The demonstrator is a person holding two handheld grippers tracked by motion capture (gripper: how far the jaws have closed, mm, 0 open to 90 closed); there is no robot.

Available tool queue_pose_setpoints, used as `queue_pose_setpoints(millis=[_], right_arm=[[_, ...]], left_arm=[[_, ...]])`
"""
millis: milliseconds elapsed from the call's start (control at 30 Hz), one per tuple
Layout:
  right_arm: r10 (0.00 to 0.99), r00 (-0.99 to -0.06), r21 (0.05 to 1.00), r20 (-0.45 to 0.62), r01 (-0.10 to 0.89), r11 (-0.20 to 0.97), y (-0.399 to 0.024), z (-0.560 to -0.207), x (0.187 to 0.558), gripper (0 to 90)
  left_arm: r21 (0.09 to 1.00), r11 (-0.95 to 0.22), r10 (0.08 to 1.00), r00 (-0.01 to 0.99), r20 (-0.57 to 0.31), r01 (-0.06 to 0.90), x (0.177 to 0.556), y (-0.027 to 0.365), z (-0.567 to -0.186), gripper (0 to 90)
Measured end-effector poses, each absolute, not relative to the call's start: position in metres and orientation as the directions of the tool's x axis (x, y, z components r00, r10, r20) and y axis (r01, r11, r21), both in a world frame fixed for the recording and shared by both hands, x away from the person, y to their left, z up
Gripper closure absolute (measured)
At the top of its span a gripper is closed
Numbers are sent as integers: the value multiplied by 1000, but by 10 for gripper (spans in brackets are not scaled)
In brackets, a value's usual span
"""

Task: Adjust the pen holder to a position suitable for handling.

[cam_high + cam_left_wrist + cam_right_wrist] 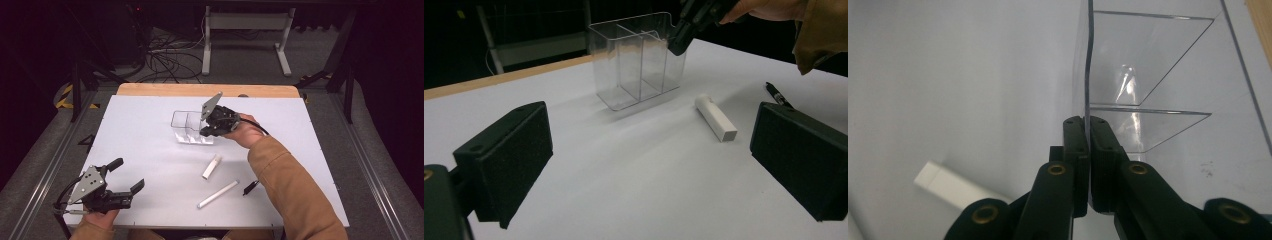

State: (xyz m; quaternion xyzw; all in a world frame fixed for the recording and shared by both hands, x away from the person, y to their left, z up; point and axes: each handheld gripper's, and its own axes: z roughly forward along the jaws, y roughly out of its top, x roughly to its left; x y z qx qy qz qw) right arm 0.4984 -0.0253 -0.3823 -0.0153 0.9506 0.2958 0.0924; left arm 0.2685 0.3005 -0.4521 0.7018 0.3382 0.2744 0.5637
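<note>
Left gripper [131,177] hangs wide open at the table's [140,135] near-left corner. Mid-table, right gripper [204,132] pinches the clear divided organizer's [186,122] wall (jaws clamped tight). Nearer: white block [211,166], white stick [218,194], black pen [251,187]. No readable writing.

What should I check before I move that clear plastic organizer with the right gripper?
1. Right gripper shut on the wall of the clear plastic three-compartment organizer: ok, jaws pinch the wall in the right gripper view.
2. Organizer compartments empty: ok.
3. Left gripper open and apart from everything: ok.
4. Short white rectangular block apart from the organizer: ok.
5. Long white stick and black pen lie loose near the right sleeve: ok, not touching.
6. Grip firm enough to lift: cannot tell.
</note>
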Motion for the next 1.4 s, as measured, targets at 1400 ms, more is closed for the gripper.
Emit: queue_pose_setpoints(millis=[1400], right_arm=[[-4,-988,535,-157,-88,840,-76,-403,505,818]], left_arm=[[974,-142,780,626,1,176,270,297,-453,44]])
